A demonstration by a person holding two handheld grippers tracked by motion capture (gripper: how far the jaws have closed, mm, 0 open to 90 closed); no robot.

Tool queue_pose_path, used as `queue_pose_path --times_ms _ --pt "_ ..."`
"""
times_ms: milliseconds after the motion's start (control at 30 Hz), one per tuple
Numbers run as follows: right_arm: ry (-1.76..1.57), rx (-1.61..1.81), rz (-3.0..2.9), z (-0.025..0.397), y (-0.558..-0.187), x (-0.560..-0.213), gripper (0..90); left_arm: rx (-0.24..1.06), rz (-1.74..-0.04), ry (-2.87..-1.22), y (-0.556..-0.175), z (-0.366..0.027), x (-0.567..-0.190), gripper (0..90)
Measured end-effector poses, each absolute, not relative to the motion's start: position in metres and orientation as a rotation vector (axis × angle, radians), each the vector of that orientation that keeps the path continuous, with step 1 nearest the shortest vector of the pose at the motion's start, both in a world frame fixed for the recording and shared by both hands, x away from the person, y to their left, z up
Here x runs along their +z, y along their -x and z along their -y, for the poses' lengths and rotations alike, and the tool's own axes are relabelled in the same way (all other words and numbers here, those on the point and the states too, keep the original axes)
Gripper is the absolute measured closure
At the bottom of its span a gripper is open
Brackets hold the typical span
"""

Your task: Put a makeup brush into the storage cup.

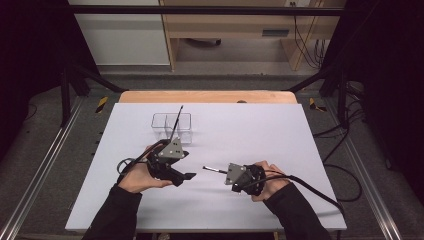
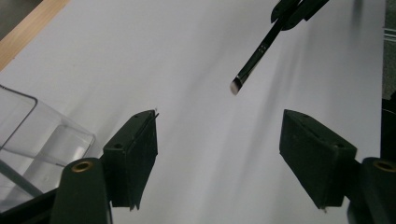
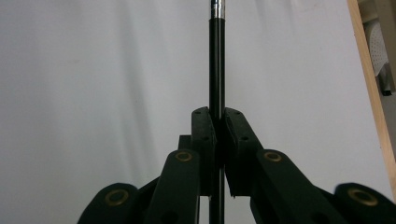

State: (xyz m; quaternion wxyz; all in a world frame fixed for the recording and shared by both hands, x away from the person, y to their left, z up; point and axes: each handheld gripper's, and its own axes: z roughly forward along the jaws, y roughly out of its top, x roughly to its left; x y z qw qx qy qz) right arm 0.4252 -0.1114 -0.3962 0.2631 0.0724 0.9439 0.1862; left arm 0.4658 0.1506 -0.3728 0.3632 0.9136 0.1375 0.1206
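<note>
A slim black brush (image 1: 214, 169) lies level above the white mat, its pale tip pointing left. My right gripper (image 1: 226, 172) is shut on its handle; in the right gripper view the jaws (image 3: 217, 114) pinch the black shaft (image 3: 217, 60), which runs straight ahead. My left gripper (image 1: 185, 167) stands open just left of the tip, with nothing between its jaws. In the left gripper view (image 2: 219, 121) the brush tip (image 2: 236, 85) hangs ahead of the open jaws. A clear plastic box (image 1: 160, 116) behind the left gripper holds another black brush (image 1: 176, 122), which leans up out of it.
A white mat (image 1: 260, 135) covers the wooden table (image 1: 207, 96). A corner of the clear box (image 2: 28, 140) is close to my left jaw. Cables trail from both grippers toward the front edge. Black frame bars and floor cables surround the table.
</note>
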Motion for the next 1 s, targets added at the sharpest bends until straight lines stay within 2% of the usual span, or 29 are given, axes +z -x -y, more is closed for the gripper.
queue_pose_path --times_ms 567,1000 --pt "-0.382 0.662 -2.509 0.129 -0.427 -0.409 83.9 0.373 -0.549 -2.19 -0.456 -0.17 -0.396 22.2" --pt "-0.49 0.786 -2.489 0.133 -0.422 -0.418 83.9 0.364 -0.614 -2.05 -0.449 -0.173 -0.399 21.1"
